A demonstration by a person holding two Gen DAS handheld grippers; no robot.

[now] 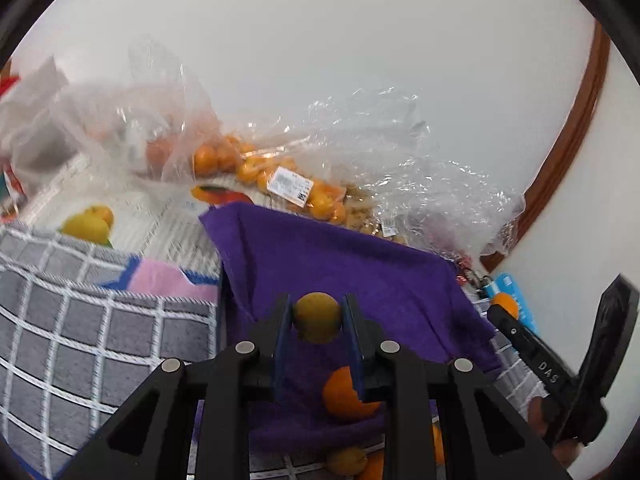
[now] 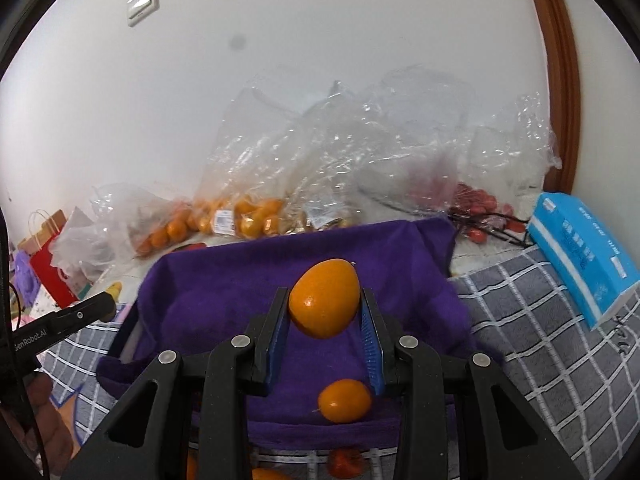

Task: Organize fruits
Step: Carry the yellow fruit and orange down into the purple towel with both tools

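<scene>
My left gripper (image 1: 317,312) is shut on a small yellow-orange kumquat (image 1: 317,322), held over a purple cloth (image 1: 340,264) that lines a box. Another orange fruit (image 1: 342,394) lies on the cloth below it. My right gripper (image 2: 325,310) is shut on a larger orange kumquat (image 2: 324,298) above the same purple cloth (image 2: 224,280), with one orange fruit (image 2: 345,400) lying on the cloth beneath. The right gripper (image 1: 505,309) shows at the right edge of the left wrist view, and the left gripper's fingers (image 2: 96,304) show at the left of the right wrist view.
Clear plastic bags (image 2: 280,168) with several oranges (image 1: 224,156) lie against the white wall. A blue tissue box (image 2: 580,256) sits right, red berries (image 2: 476,204) behind the cloth. A grey checked cloth (image 1: 80,328) covers the surface; a red paper bag (image 2: 48,268) stands left.
</scene>
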